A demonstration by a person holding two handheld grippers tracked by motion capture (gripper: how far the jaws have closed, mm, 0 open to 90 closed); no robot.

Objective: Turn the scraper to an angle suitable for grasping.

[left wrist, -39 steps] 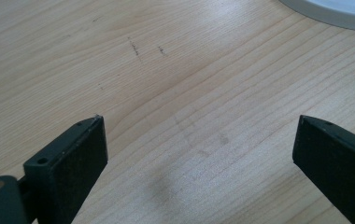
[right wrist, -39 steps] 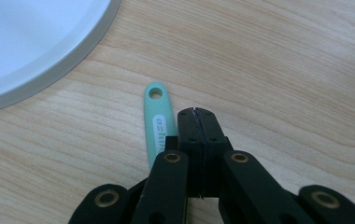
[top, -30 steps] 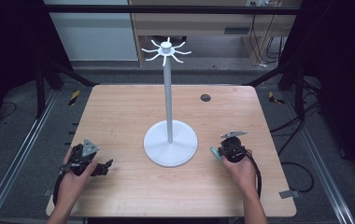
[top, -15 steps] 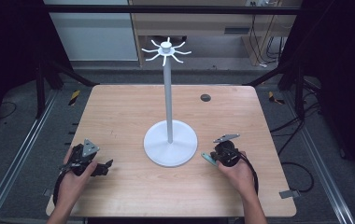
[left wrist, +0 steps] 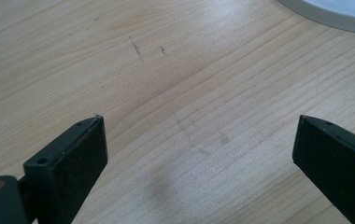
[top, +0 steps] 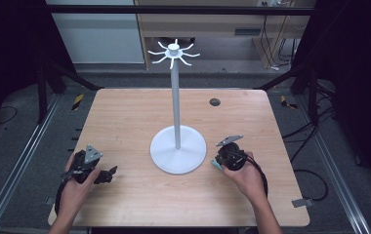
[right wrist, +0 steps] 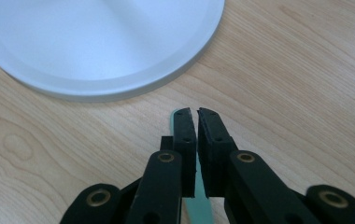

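Note:
A white stand has a round base in the table's middle, a thin pole and a ring of short spokes at its top. My right gripper lies low just right of the base, held by a hand. In the right gripper view, this gripper is shut on a thin teal strip, its tips a short way from the base rim. My left gripper rests near the front left and stands wide open over bare wood, the base edge farther off.
A small dark round disc sits on the wooden table at the back right. Black frame posts stand beside the table's far corners. A cable trails from the right gripper along the forearm.
My right gripper has slid a little to the left, closer to the stand's base, the teal strip moving with it. The left gripper has stayed put.

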